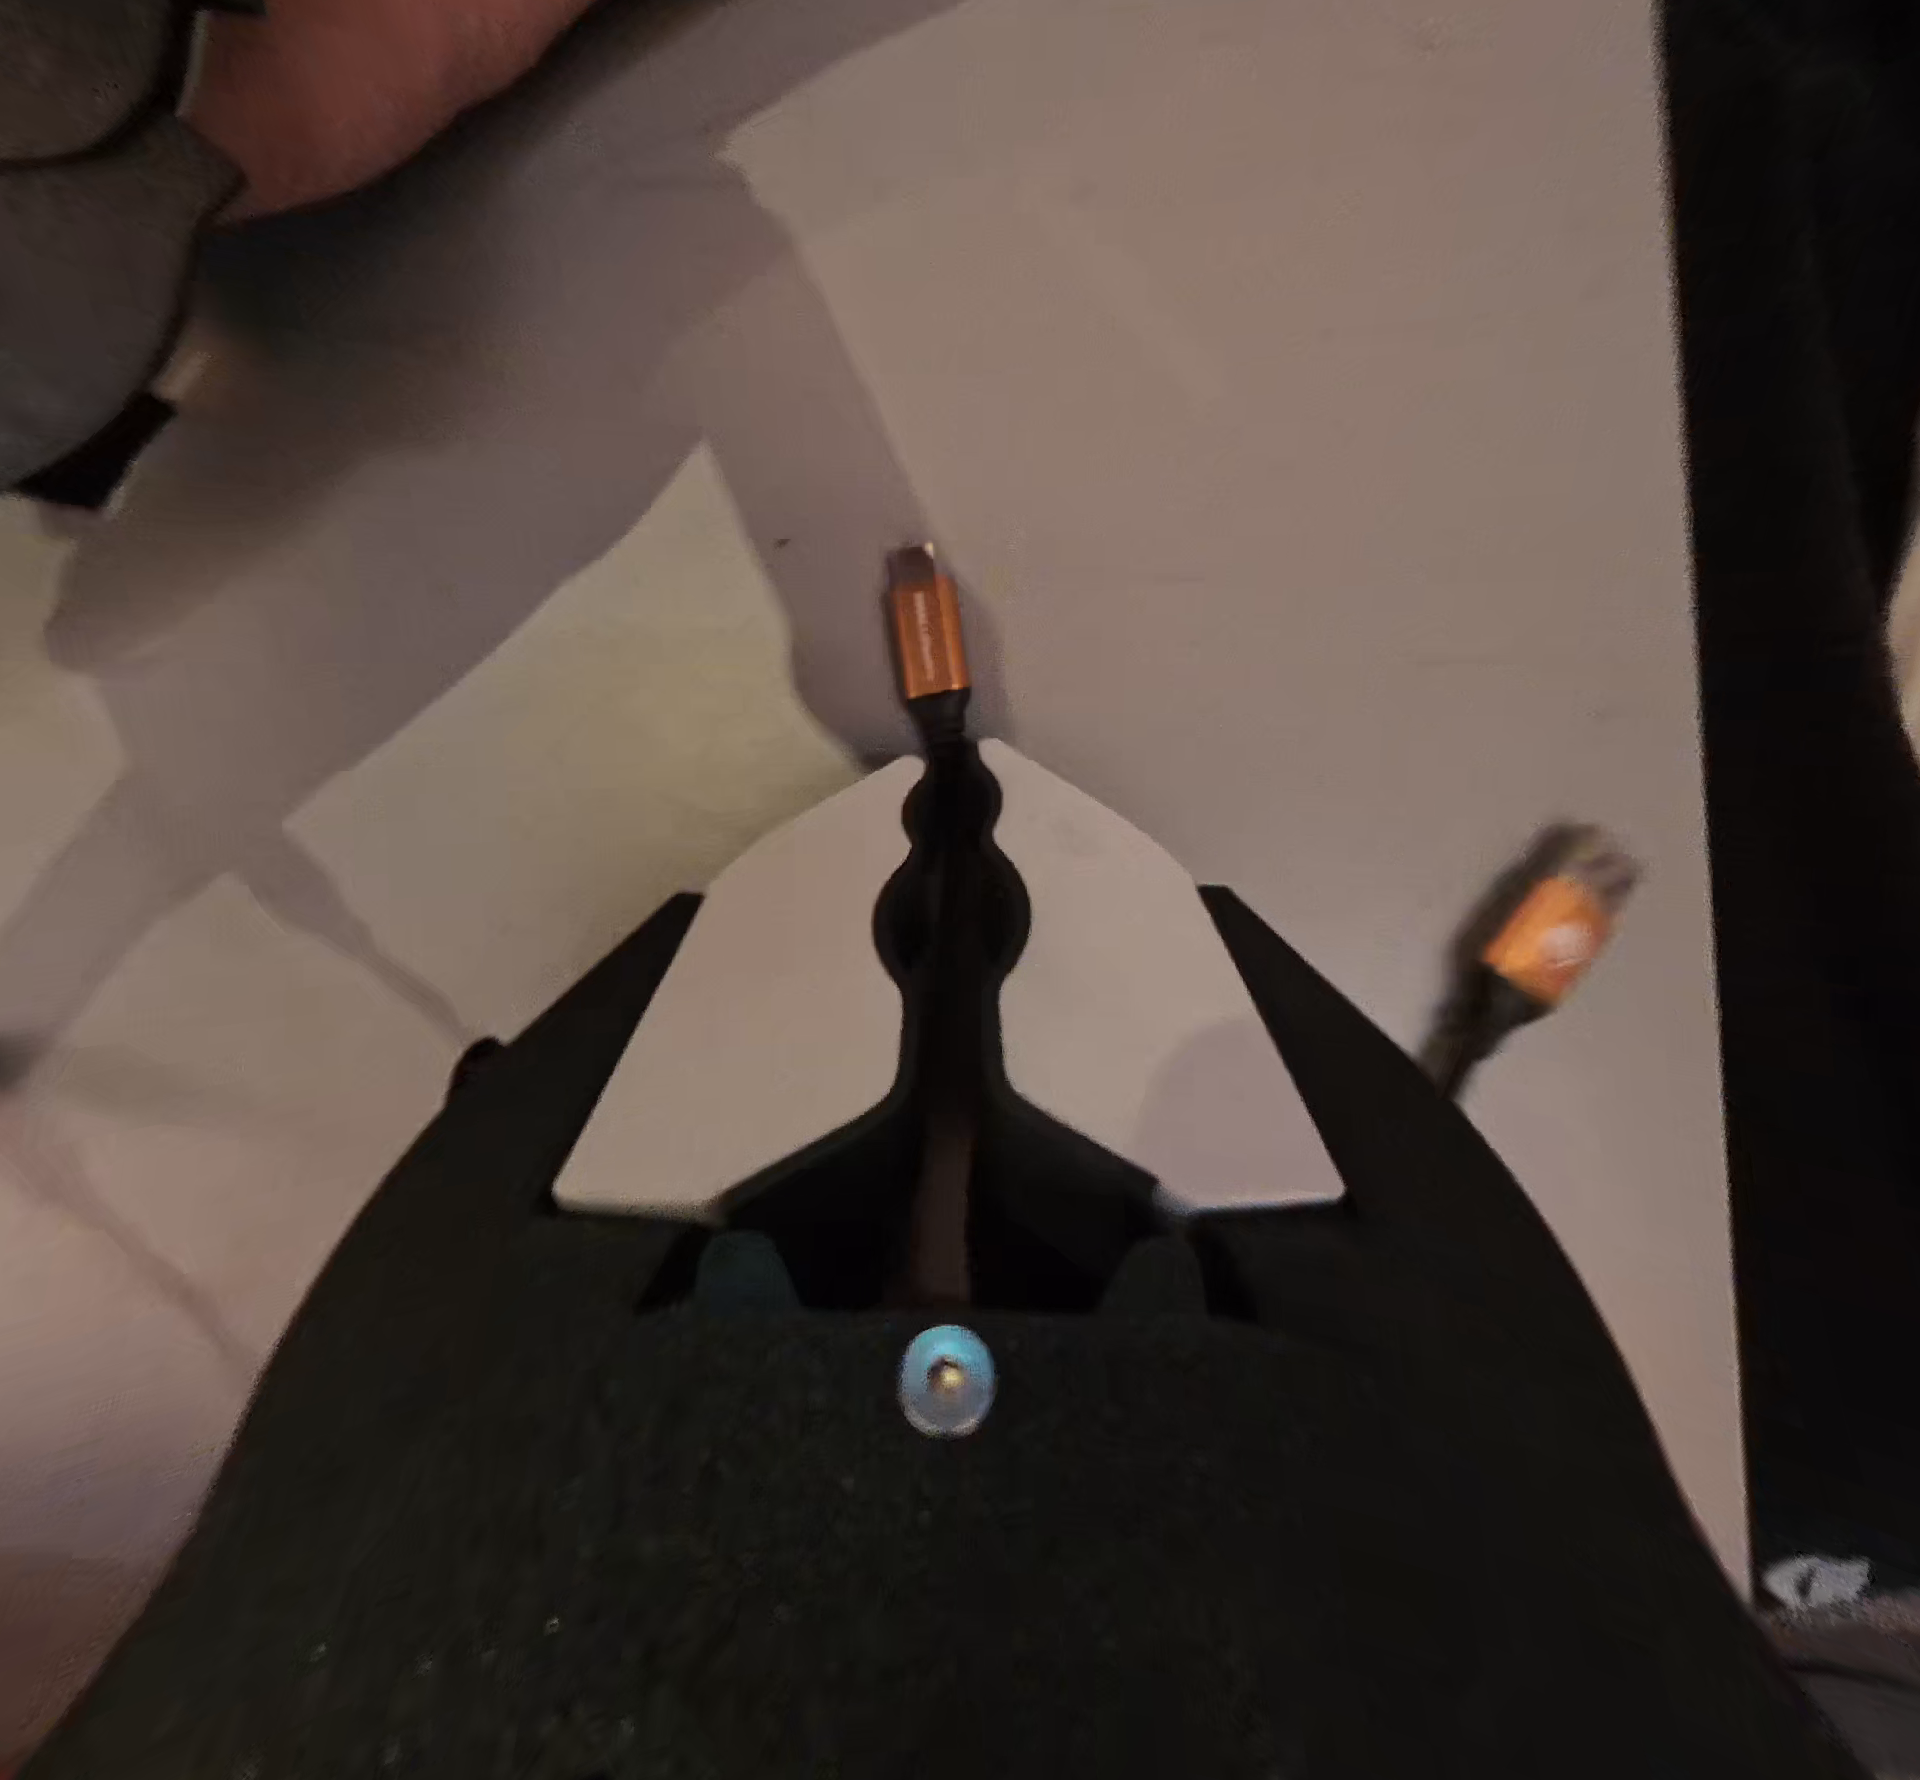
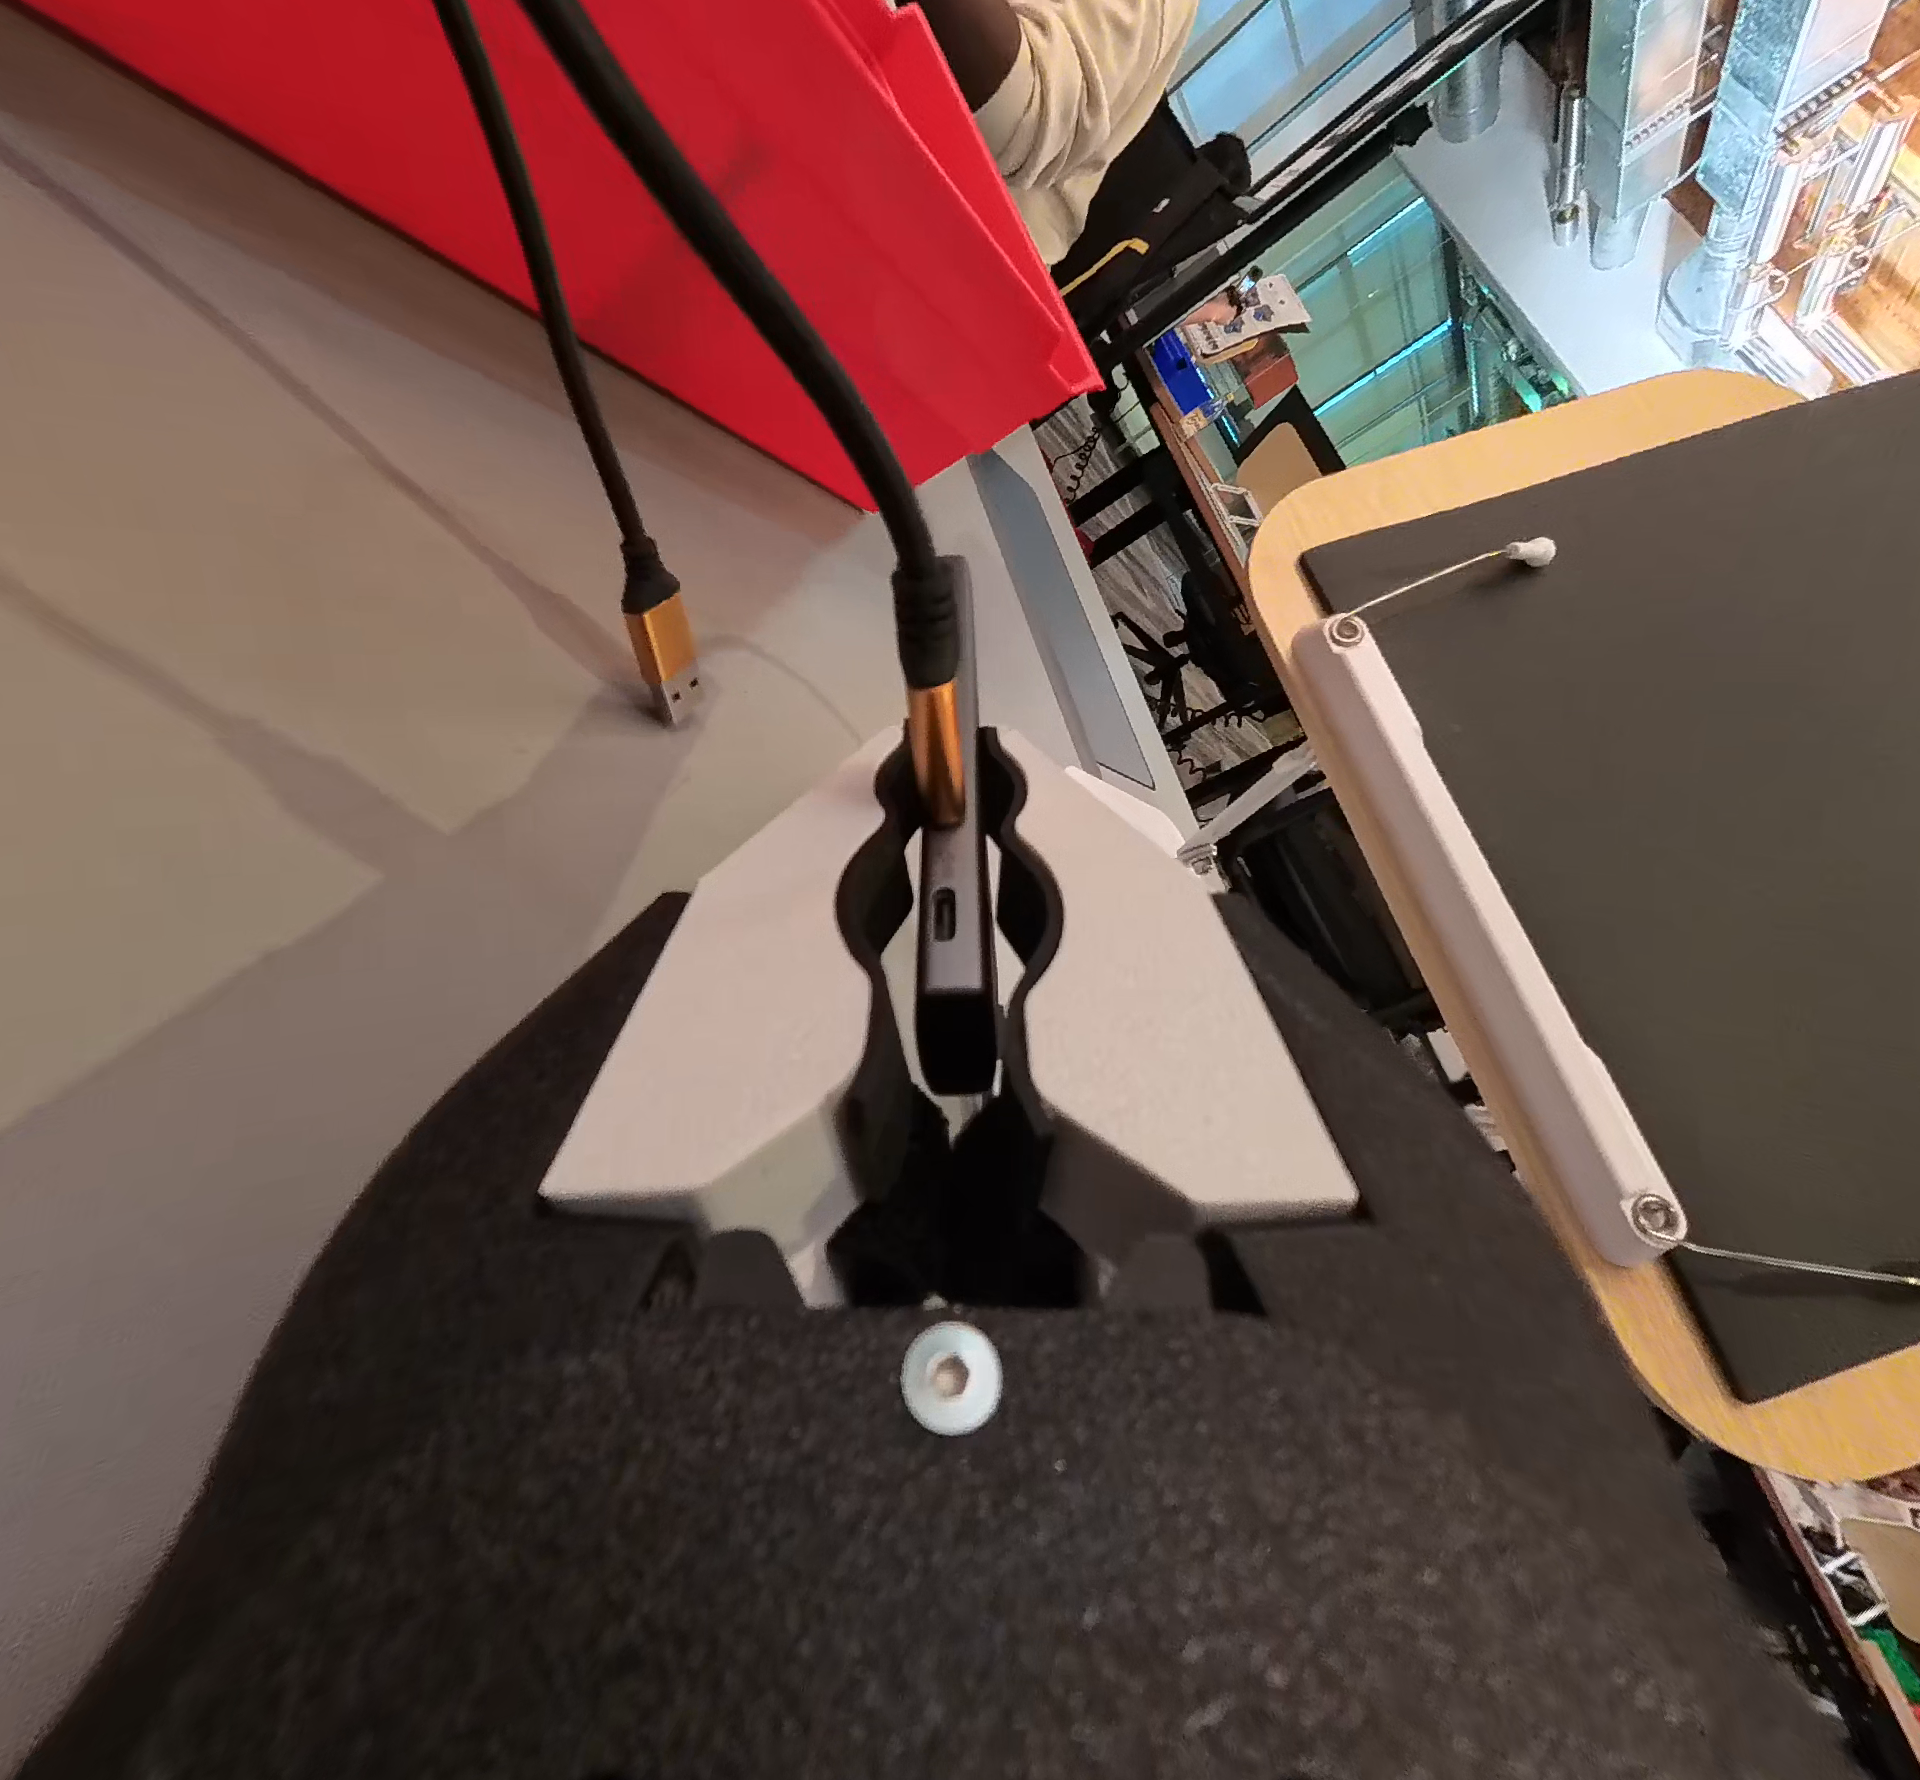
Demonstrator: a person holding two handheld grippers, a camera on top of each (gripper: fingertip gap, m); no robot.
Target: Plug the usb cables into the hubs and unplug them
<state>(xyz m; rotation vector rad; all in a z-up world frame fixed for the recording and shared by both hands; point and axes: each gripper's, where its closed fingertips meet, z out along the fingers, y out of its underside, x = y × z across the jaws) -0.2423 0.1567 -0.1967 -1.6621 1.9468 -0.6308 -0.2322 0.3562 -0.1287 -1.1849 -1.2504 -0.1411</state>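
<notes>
Grey surface under both views, red bin behind, busy workshop past its edge. Left tool is clenched on a black cable just behind its orange-sleeved plug; the small metal tip points forward, free, over the surface. Right tool is clamped on a slim dark hub, held edge-up, one small empty port showing on its side. A thick black cable with an orange collar runs into the hub's far end, apparently plugged in. A second cable hangs beside it, its orange USB-A plug tip-down, touching the surface or nearly so. The left view also shows a blurred orange plug off to the right, loose.

Step in hand, by my read: bringing the left plug to the hub for insertion. Next move calls for lining the plug tip square with the open port, orientation matched, then a straight push while the right tool braces the hub. The hub itself is not visible in the left view, so the two look well apart.
</notes>
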